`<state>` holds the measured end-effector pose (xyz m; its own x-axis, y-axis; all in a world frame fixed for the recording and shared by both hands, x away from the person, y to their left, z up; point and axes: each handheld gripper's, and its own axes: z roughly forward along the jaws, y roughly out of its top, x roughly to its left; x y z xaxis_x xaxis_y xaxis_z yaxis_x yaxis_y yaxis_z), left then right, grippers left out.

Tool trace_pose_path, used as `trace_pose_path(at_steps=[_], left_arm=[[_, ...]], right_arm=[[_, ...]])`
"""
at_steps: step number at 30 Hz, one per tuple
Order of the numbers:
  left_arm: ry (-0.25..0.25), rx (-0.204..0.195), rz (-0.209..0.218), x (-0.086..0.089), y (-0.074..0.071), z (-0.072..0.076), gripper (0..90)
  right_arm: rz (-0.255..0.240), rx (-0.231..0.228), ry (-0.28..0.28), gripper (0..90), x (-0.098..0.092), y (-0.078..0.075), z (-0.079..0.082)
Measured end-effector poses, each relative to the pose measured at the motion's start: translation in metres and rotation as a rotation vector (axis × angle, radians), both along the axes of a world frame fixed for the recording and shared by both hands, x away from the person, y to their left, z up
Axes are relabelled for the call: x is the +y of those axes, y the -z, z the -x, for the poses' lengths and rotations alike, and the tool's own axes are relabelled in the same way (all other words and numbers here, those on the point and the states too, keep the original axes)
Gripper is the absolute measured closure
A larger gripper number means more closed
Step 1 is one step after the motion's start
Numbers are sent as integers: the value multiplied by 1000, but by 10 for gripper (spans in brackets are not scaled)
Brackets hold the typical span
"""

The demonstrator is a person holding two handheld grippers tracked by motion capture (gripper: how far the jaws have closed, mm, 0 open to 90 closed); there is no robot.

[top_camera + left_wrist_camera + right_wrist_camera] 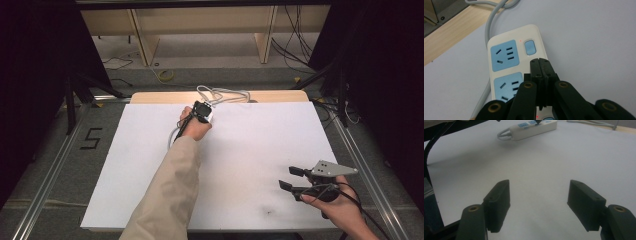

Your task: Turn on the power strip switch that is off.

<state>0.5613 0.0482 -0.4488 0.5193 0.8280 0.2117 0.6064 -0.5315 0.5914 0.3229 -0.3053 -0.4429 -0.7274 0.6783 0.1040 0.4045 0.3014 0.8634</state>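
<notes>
In the high view, the right gripper sat nearest, at the lower right of the frame, held in a hand over the white table sheet. Its two black jaws stood wide apart with nothing between them, and a grey three-cornered plate topped its body. The right gripper view agreed: the jaws rose from the bottom corners with only bare white sheet in the gap.

Farther up, a beige sleeve ran from the bottom centre toward the upper middle of the high view, where the left hand carried the left gripper near the far edge of the sheet.

In the left gripper view, that gripper had its jaws pressed fully together, holding nothing. Their joined tips pointed down at a white power strip, over its casing just below a blue switch and right of the blue sockets. Whether the tips actually touched the casing could not be told.

The power strip lay in the upper middle of the table, and at the upper centre of the right gripper view. Its grey cord curved off toward the wooden table edge at the upper left.
</notes>
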Motion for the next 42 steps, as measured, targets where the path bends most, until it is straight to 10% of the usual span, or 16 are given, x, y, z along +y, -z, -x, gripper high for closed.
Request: trace_pose_path(at_steps=[42], left_arm=[[-5, 12, -15, -3, 2, 2, 900]], right_arm=[[7, -4, -5, 348, 1, -1, 0]])
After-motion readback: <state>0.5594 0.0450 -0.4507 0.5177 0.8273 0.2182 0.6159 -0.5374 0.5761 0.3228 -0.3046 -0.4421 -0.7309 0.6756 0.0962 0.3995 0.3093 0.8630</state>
